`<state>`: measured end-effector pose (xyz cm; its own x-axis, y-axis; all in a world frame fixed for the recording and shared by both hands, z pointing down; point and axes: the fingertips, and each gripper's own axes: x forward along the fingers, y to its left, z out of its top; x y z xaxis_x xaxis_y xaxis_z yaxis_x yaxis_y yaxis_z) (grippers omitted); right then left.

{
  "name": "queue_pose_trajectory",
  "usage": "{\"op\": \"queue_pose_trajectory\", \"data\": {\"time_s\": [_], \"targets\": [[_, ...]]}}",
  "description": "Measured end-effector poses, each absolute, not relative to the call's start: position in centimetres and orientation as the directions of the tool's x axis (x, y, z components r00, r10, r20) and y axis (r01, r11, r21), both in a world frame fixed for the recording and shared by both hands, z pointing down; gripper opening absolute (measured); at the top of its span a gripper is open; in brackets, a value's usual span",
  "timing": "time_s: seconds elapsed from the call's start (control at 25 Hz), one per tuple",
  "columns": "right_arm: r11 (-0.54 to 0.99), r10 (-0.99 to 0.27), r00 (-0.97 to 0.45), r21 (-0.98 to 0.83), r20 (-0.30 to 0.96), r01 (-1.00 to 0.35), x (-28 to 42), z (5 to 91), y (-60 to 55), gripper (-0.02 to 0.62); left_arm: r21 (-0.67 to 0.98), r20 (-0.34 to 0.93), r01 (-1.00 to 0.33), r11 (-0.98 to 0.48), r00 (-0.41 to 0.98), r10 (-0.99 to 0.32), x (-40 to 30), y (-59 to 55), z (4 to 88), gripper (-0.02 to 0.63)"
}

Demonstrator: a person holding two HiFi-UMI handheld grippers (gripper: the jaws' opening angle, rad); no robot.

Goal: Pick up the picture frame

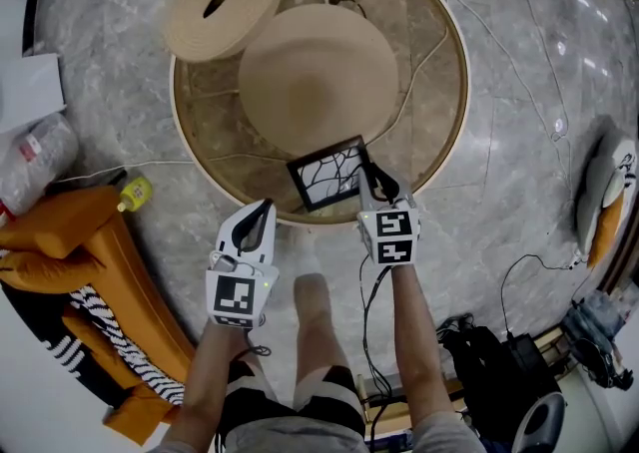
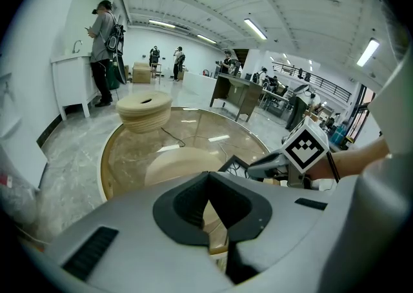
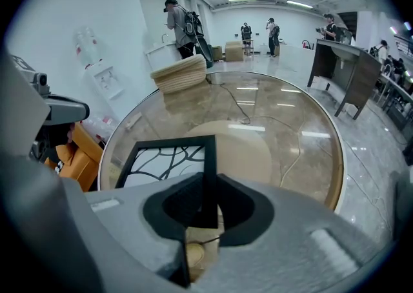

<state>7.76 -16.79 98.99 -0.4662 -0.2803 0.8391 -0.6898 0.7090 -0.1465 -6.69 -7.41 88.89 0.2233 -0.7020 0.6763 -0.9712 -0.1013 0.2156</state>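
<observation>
The black rectangular picture frame (image 1: pixel 327 174), its white face veined with black branch lines, faces up. Its long axis runs crosswise out to the left of our right gripper (image 1: pixel 371 177), the far end angled slightly away from us. It sits at the near edge of a round glass-topped table with a pale wooden rim (image 1: pixel 451 52), above a grey marble floor (image 1: pixel 519 142) in a bright open hall. We cannot tell whether it has left the glass. Our right gripper's jaws clamp the frame's right short edge, the rest reaching leftward from the pads. Our left gripper (image 1: pixel 262 210) hangs nearer us, left of the frame and apart from it, jaws together on nothing.
</observation>
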Motion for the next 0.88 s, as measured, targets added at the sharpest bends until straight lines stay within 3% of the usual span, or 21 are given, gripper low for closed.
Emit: {"op": "queue_pose_trajectory", "data": {"time_s": [0.44, 0.88], "targets": [[0.654, -0.364, -0.469, -0.138, 0.805, -0.744, 8.0, 94.1, -18.3, 0.064, 0.184, 0.639, -0.973, -0.136, 0.224, -0.736, -7.8, -8.8, 84.5, 0.018], [0.589, -0.468, -0.458, -0.12, 0.756, -0.799, 9.3, 82.7, -20.4, 0.065, 0.144, 0.565, -0.969, -0.202, 0.248, -0.787, -7.9, -12.0, 74.5, 0.018]]}}
